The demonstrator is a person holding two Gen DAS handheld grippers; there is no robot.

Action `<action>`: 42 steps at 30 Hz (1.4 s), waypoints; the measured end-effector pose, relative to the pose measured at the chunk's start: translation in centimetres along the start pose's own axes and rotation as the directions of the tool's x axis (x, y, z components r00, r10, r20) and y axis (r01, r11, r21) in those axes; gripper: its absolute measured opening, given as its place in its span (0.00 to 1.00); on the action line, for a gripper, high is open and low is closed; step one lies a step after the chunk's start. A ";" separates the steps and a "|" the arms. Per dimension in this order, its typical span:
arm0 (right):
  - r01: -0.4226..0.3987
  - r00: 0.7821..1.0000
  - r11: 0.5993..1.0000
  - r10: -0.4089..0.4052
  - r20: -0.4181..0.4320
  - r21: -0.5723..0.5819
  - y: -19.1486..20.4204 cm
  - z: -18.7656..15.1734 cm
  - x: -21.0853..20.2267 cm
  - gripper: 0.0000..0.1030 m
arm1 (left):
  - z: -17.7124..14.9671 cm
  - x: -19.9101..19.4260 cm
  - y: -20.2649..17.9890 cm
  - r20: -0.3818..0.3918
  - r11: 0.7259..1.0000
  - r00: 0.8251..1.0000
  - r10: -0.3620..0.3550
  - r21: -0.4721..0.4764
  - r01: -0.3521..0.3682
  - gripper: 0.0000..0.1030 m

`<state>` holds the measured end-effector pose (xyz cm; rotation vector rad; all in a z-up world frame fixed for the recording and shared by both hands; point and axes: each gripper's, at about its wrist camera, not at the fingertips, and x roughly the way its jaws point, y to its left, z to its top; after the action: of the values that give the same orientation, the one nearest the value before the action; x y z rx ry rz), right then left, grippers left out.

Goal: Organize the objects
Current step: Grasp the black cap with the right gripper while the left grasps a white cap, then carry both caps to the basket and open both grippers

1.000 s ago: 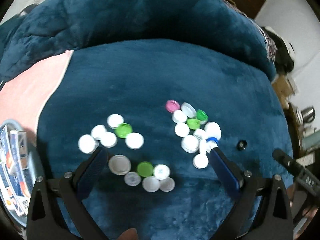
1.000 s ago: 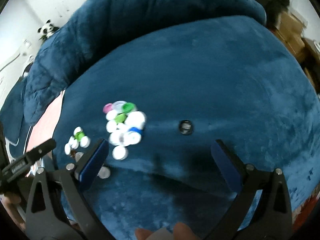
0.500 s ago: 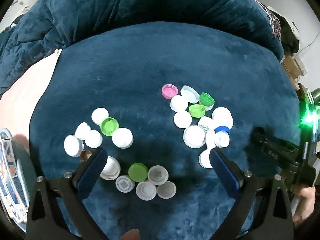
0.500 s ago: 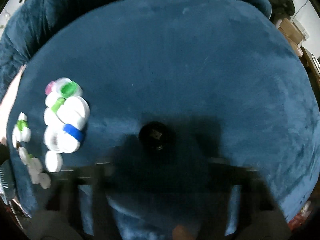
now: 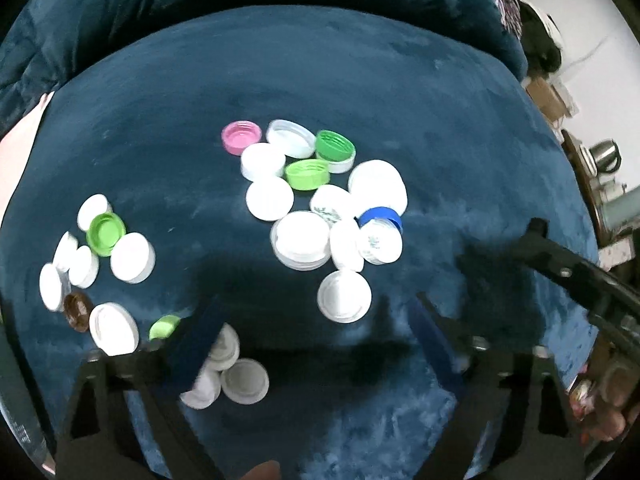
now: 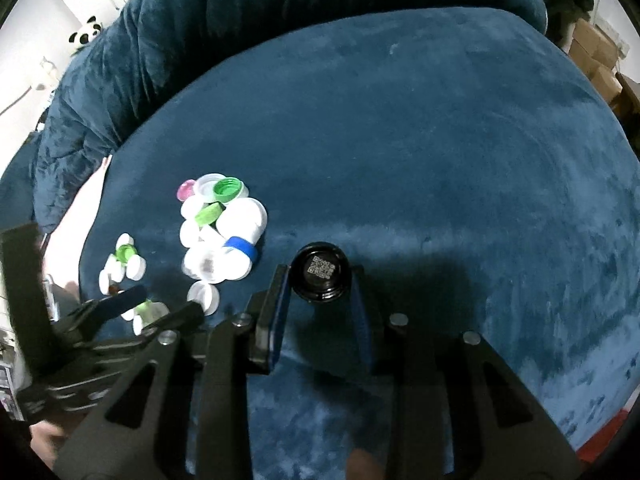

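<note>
Many bottle caps lie on a dark blue velvet cushion [image 5: 360, 64]. A middle cluster holds a pink cap [image 5: 241, 137], two green caps [image 5: 335, 145] and a blue-rimmed cap [image 5: 380, 216] among white ones. A single white cap [image 5: 344, 296] lies just ahead, between the tips of my left gripper [image 5: 316, 311]; its jaws are closing and the pads do not touch it. Another white and green group [image 5: 104, 236] sits to the left. My right gripper [image 6: 318, 280] is shut on a black cap [image 6: 320, 269] with a printed code on top.
Several pale caps [image 5: 240, 376] lie under the left gripper's left finger, with a brown cap [image 5: 78, 310] nearby. The cushion's raised back [image 6: 240, 12] curves behind. Pink cloth [image 5: 20, 136] is at the left; cardboard boxes [image 6: 596, 52] and a kettle [image 5: 604, 156] stand at the right.
The right gripper came down over the black cap and shut on it. The left gripper sank closer to the caps and its jaws narrowed around the single white cap.
</note>
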<state>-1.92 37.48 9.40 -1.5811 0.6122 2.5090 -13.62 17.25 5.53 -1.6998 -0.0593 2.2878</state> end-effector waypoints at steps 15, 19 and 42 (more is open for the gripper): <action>-0.071 0.997 0.997 0.071 0.042 0.010 3.4 -0.2 -2.2 0.30 | -0.7 -3.1 -0.4 0.014 0.998 0.999 -0.041 0.038 0.041 0.29; -0.127 0.991 0.991 0.128 0.047 -0.032 6.2 0.1 -2.7 0.30 | -1.4 -6.6 1.5 0.071 1.000 0.997 -0.005 0.009 0.004 0.29; -0.359 0.932 0.792 0.333 -0.144 -0.494 32.9 -6.0 -0.6 0.30 | -13.1 -24.3 25.0 0.225 0.847 0.893 0.390 -0.468 -0.252 0.29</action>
<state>-6.64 5.18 16.74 -1.8385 0.2530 3.1187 -0.04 -14.64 19.08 -1.6087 -0.3993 2.9699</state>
